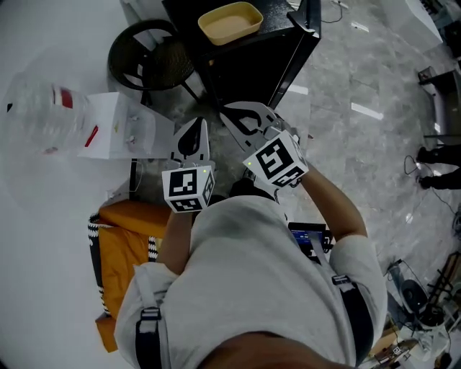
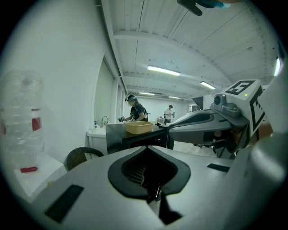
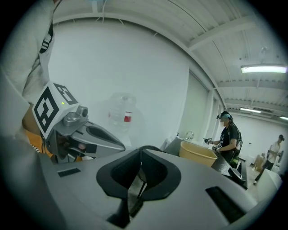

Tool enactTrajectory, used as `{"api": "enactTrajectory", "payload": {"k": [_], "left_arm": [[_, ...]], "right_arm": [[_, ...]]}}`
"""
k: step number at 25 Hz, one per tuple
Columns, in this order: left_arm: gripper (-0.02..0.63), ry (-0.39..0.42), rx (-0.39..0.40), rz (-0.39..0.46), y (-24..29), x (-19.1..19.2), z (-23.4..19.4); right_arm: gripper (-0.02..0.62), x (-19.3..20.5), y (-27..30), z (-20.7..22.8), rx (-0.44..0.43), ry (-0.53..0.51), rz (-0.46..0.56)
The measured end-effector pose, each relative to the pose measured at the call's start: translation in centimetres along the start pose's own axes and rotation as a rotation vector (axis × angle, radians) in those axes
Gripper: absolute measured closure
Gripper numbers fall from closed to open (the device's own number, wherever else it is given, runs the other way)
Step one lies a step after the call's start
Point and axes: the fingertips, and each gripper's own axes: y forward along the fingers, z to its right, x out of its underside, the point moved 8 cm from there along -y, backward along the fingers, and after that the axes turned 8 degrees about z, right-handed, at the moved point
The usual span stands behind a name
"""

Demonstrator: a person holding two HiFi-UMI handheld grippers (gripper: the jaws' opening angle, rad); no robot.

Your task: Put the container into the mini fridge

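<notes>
A tan plastic container (image 1: 230, 21) stands on top of the black mini fridge (image 1: 259, 61), at the top of the head view. It also shows far off in the left gripper view as the container (image 2: 138, 127), and in the right gripper view as the container (image 3: 197, 155). Both grippers are held close to the person's chest, well short of the fridge. My left gripper (image 1: 193, 124) is shut with nothing in it; its jaws (image 2: 148, 173) meet. My right gripper (image 1: 229, 112) is shut and empty too, and its tips (image 3: 139, 179) touch. The fridge's door is hidden.
A dark wicker chair (image 1: 151, 58) stands left of the fridge. A white stand with a clear water bottle (image 1: 43, 108) is at the left. An orange bag (image 1: 126, 220) lies by the person's left side. A person (image 3: 227, 139) works at the counter beyond.
</notes>
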Motion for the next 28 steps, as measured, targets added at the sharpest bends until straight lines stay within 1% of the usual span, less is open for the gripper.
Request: {"api": "enactTrajectory", "payload": {"k": [4,7,10,12,14,17,21,24,28], "left_arm": [[0.594,-0.023,-0.003,-0.033,2.5,0.6,1.2],[0.594,-0.012,0.014,-0.055,3.9,1.0,1.9],[0.594,-0.003,0.03,-0.065,5.4,1.1,2.2],[0.594,-0.006,0.043,-0.066,6.5,1.4,1.8],[0.594,-0.007,0.062,-0.061,7.8,1.6,1.4],[0.594,-0.008,0.11,-0.06,9.8,1.7,1.1],[0.594,0.001,0.169,-0.044,12.4,0.7,0.7],[0.594,0.005,0.185,-0.033,14.0,0.1,-0.2],[0.594,-0.004,0.197,-0.047,15.3,0.1,-1.7]], "right_arm": [[0.555,0.7,-0.8,3.1,-0.007,-0.023,-0.017],[0.555,1.2,-1.4,4.9,-0.007,-0.058,-0.047],[0.555,1.3,-1.4,6.4,-0.031,-0.141,-0.083],[0.555,1.4,-1.0,7.3,-0.034,-0.221,-0.12],[0.555,1.4,-0.4,8.4,-0.018,-0.274,-0.148],[0.555,1.3,0.2,10.1,-0.021,-0.298,-0.188],[0.555,0.9,1.0,12.1,-0.052,-0.349,-0.237],[0.555,0.2,2.0,13.6,-0.088,-0.398,-0.269],[0.555,-0.4,3.9,15.6,-0.085,-0.466,-0.322]]}}
